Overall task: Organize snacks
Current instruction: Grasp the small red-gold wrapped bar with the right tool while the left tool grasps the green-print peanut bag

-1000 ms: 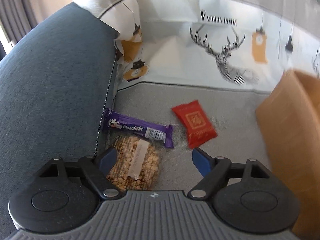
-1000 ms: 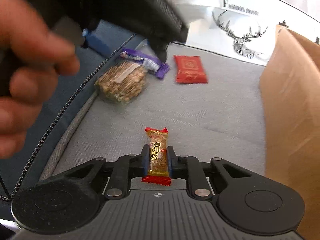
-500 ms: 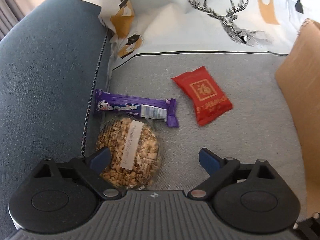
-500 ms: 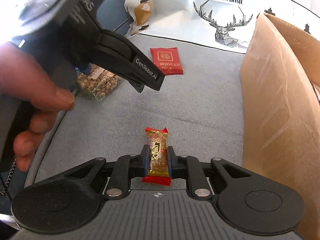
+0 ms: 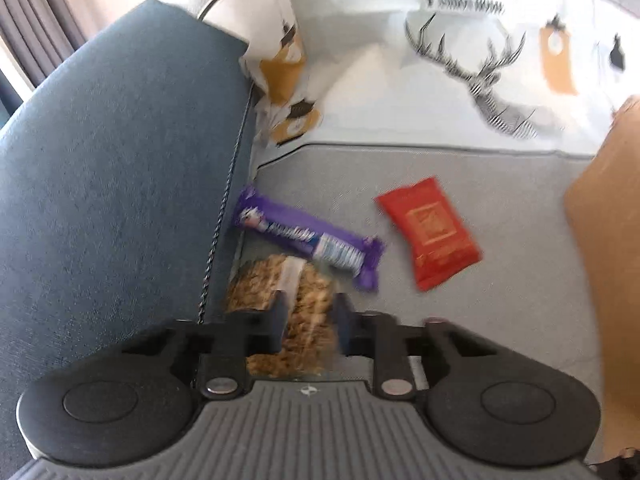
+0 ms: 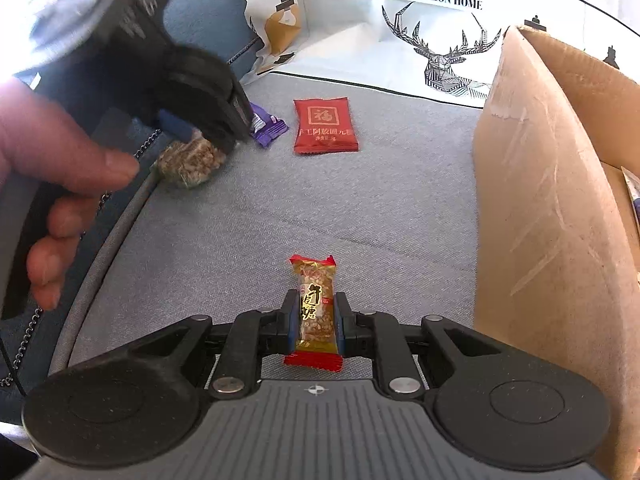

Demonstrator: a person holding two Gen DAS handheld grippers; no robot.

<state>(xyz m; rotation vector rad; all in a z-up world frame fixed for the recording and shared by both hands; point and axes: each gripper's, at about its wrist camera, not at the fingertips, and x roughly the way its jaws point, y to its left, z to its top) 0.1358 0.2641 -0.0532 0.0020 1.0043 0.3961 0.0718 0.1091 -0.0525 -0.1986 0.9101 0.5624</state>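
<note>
My left gripper (image 5: 309,314) is shut on a clear bag of peanut brittle (image 5: 280,288) lying on the grey sofa seat by the blue armrest; it also shows in the right wrist view (image 6: 188,158). A purple candy bar (image 5: 308,238) and a red packet (image 5: 430,230) lie just beyond it. My right gripper (image 6: 316,314) is shut on a small gold-and-red nougat candy (image 6: 316,308), held above the seat beside a cardboard box (image 6: 552,208).
The blue armrest (image 5: 112,184) rises at the left. A white deer-print cushion (image 5: 460,60) stands at the back. The box's open top (image 6: 592,92) is at the right, with something inside near its edge.
My left gripper has come down over the peanut brittle bag and closed on it. My right gripper still holds the nougat candy in about the same place.
</note>
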